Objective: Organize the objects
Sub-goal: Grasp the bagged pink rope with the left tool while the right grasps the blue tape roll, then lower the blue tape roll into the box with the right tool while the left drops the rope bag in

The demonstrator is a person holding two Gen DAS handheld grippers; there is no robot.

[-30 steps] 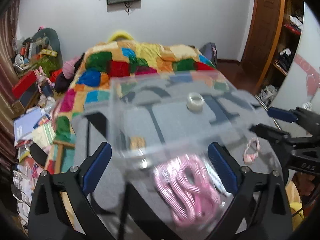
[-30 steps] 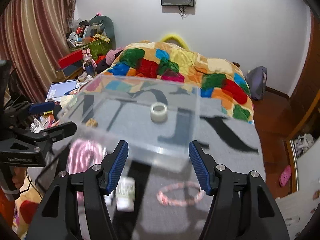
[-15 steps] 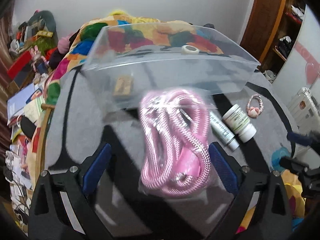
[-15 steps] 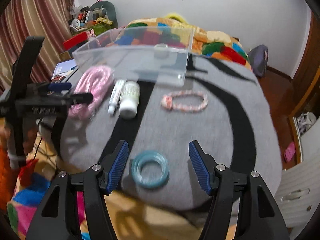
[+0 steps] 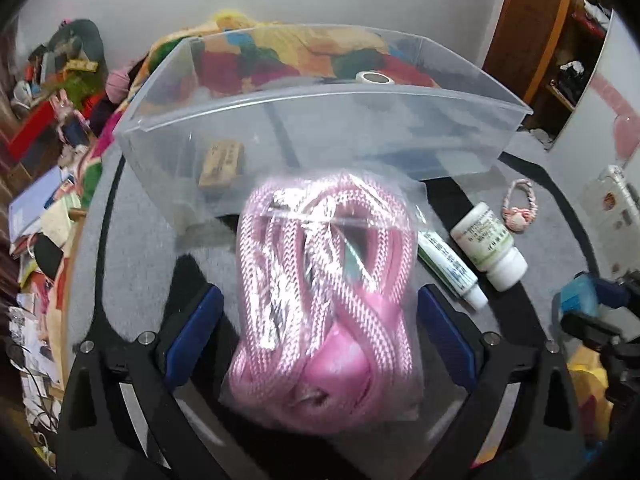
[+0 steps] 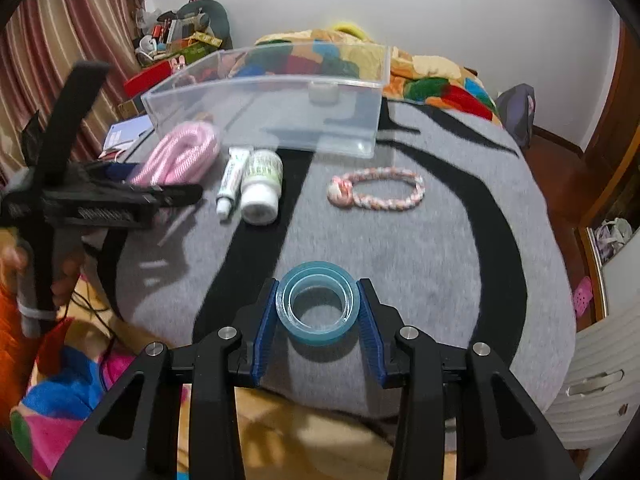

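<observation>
Left to right on the grey, black-striped table (image 6: 440, 248): the left claw (image 5: 316, 330), spread wide, straddles the bagged coil of pink braided rope (image 5: 324, 300) without touching it. Beside it lie a white toothpaste tube (image 6: 231, 182), a white pill bottle (image 6: 262, 186) and a pink braided rope ring (image 6: 376, 191). Behind stands the clear plastic box (image 6: 272, 116). At the near edge, the right claw (image 6: 318, 312) clasps the translucent blue tape roll (image 6: 318, 306).

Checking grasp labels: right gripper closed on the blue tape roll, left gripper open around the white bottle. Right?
Not quite. The left wrist view shows the left gripper open around the bagged pink rope, not the white bottle. The right gripper is closed on the blue tape roll.
</observation>
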